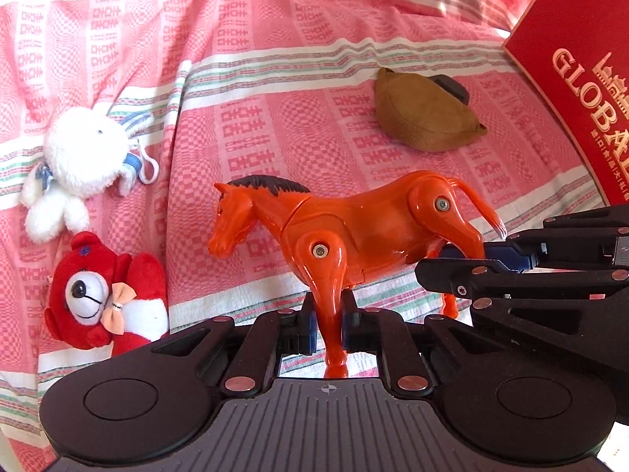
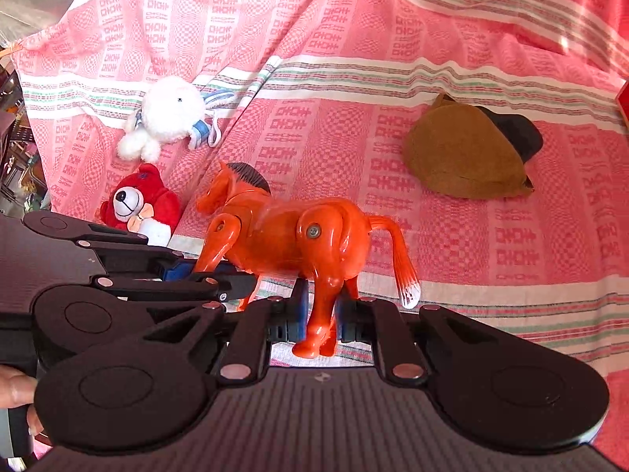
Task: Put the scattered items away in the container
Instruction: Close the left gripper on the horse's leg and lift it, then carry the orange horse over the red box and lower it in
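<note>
- Two grippers hold one orange plastic toy horse [image 1: 354, 228] above a pink patterned bedspread [image 1: 275, 78].
- Left wrist view: the left gripper [image 1: 329, 330] is pinched narrow on the horse's front leg, blue pads pressing either side. The right gripper [image 1: 464, 255] reaches in from the right and clamps a hind leg.
- Far left lie a white plush rabbit [image 1: 84, 153] and, nearer, a red plush bear [image 1: 106, 299]. A brown fabric pouch [image 1: 420, 116] rests far right, with a red printed box [image 1: 582, 78] at the right edge.
- Right wrist view: the right gripper [image 2: 320, 322] is closed narrow on the horse's [image 2: 298, 236] hind leg. The left gripper [image 2: 196, 273] comes in from the left, gripping the front leg.
- The rabbit [image 2: 169, 118] and bear [image 2: 137, 204] lie to the far left, and the pouch [image 2: 464, 157] to the far right on the bedspread [image 2: 471, 255].
- A person's fingers [image 2: 15, 389] show at the near left edge.
</note>
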A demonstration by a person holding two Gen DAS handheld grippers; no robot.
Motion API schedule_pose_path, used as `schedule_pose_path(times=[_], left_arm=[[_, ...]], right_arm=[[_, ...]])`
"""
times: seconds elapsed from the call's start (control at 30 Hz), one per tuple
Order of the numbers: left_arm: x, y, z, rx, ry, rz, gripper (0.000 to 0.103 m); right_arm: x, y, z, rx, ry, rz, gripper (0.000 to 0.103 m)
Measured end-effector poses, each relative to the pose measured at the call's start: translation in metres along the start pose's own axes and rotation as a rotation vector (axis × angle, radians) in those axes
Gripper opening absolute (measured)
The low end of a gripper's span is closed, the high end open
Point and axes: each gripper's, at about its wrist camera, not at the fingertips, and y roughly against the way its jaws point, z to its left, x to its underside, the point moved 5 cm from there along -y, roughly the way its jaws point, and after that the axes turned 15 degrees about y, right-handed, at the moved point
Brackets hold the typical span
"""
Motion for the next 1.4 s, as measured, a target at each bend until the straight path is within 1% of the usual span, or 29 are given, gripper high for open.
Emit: schedule_pose_path(times=[0.23, 0.37, 0.5, 0.63, 0.83, 0.93, 1.13, 1.23, 1.4], left_arm=[[0.013, 0.020, -0.004, 0.062, -0.051, -0.043, 0.008], [0.023, 0.030, -0.015, 0.136, -0.086, -0.072, 0.008], [0.030, 0.045, -0.033, 0.193, -0.122, -0.099, 0.009], [0.029, 0.067, -0.054, 0.228, -0.191, -0.135, 0.011], [0.018, 0.097, -0.091, 0.289, -0.268, -0.209, 0.010], [0.015, 0.113, -0.115, 0.318, -0.312, -0.243, 0.009], [0.007, 0.143, -0.181, 0.374, -0.413, -0.299, 0.009], [0.004, 0.159, -0.222, 0.402, -0.465, -0.321, 0.010], [0.005, 0.180, -0.307, 0.455, -0.558, -0.341, 0.010]], right_arm=[[0.012, 0.024, 0.013, 0.073, -0.031, -0.021, 0.015], [0.022, 0.044, 0.017, 0.138, -0.050, -0.026, 0.015], [0.030, 0.069, 0.015, 0.196, -0.077, -0.034, 0.015], [0.035, 0.097, 0.009, 0.240, -0.120, -0.078, 0.015], [0.035, 0.142, -0.003, 0.331, -0.124, -0.161, 0.015], [0.036, 0.167, -0.015, 0.369, -0.135, -0.195, 0.015], [0.045, 0.224, -0.051, 0.450, -0.156, -0.262, 0.015], [0.053, 0.254, -0.072, 0.492, -0.162, -0.288, 0.015], [0.073, 0.308, -0.119, 0.574, -0.179, -0.314, 0.016]])
